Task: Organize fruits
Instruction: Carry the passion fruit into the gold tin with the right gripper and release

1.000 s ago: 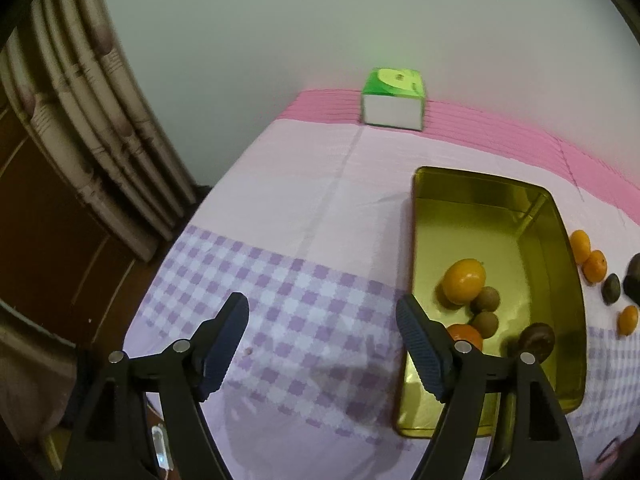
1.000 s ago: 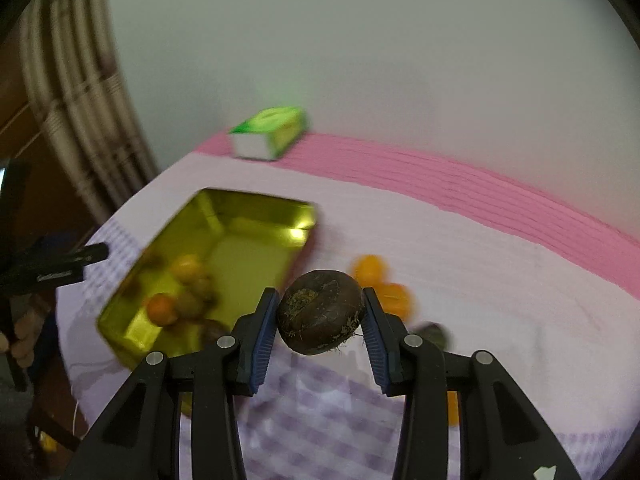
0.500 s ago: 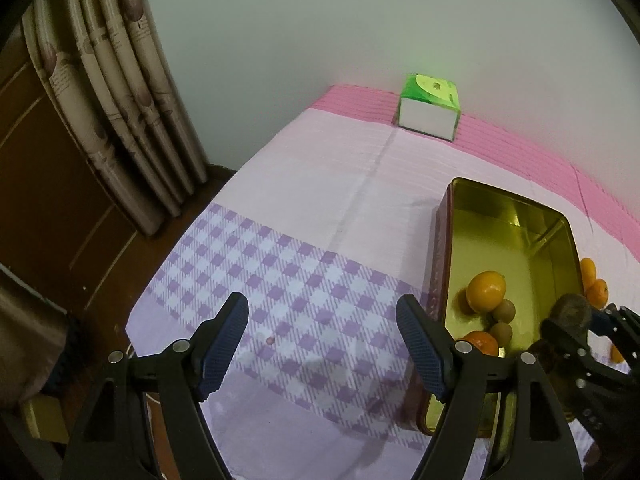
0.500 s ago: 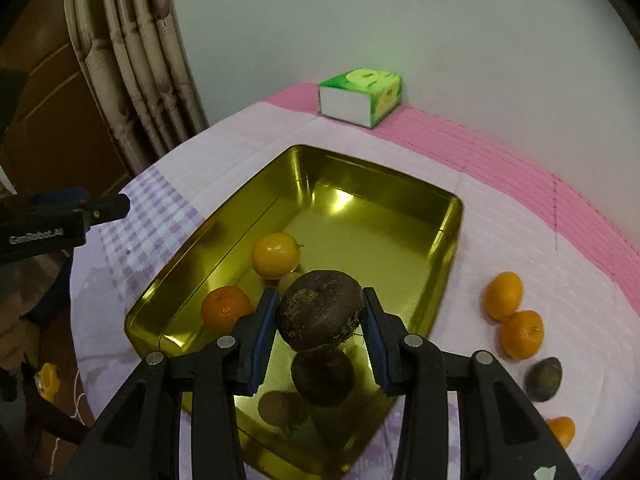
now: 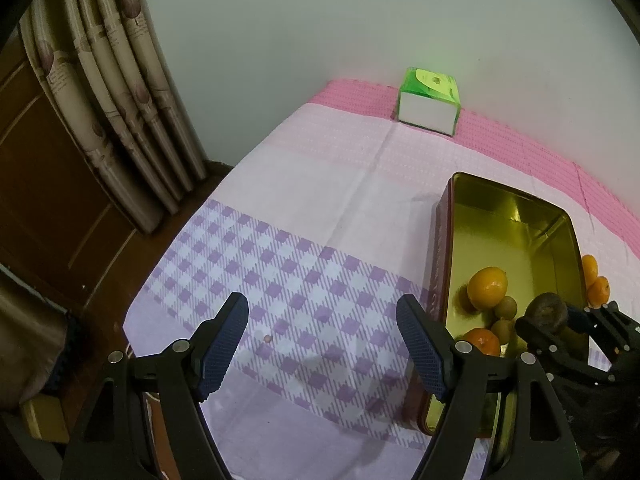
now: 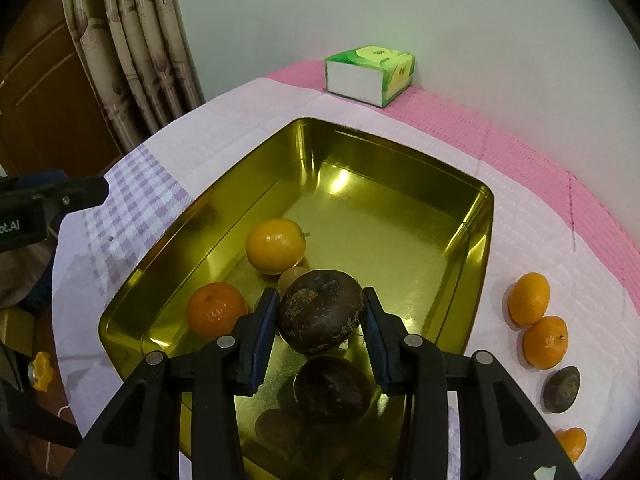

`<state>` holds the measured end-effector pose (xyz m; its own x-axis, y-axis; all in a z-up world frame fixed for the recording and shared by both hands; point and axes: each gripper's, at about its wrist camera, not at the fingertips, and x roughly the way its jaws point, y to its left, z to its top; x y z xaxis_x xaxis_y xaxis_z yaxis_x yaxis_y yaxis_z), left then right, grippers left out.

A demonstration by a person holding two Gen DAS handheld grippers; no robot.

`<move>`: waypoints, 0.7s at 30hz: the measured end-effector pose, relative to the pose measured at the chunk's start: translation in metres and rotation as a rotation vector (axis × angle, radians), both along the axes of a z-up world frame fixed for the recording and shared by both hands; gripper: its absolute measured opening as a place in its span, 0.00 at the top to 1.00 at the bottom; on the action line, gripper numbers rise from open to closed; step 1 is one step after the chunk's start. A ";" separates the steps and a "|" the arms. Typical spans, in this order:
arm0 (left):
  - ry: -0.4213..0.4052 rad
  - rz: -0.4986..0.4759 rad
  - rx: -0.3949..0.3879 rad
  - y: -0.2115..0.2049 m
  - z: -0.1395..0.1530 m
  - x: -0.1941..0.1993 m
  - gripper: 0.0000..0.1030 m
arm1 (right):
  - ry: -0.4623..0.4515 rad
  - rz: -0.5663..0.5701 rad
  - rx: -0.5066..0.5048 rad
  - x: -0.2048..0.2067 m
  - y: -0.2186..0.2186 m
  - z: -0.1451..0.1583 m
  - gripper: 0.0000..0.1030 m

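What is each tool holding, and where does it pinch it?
The right tool pinches a dark brown round fruit by its two sides, above the gold tin. The left tool is open and holds nothing.

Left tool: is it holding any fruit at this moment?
No. In the left wrist view the left tool stands wide open over the checked tablecloth, with nothing between its pads.

One gold tray (image 6: pixel 478 240) holds two oranges (image 6: pixel 275 250), two small brown fruits (image 5: pixel 505 307) and one dark fruit (image 6: pixel 332 388). One more dark fruit (image 6: pixel 320 312) sits in the right claw (image 6: pixel 320 322). Right of the tray lie three oranges (image 6: pixel 528 299) and one dark fruit (image 6: pixel 561 389). One green tissue box (image 6: pixel 370 74) stands far back.
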<state>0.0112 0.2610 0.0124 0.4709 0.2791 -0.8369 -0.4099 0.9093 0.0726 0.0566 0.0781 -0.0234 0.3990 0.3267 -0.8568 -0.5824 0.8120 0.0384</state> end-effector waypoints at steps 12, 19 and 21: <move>0.008 -0.002 -0.002 -0.002 -0.002 0.001 0.25 | 0.011 -0.005 -0.003 0.001 0.003 -0.006 0.62; 0.011 -0.005 -0.003 -0.002 -0.003 0.001 0.25 | 0.009 -0.002 0.004 -0.001 0.001 -0.002 0.61; 0.013 -0.006 -0.002 -0.003 -0.003 0.000 0.25 | 0.008 -0.008 0.013 -0.001 -0.001 0.001 0.60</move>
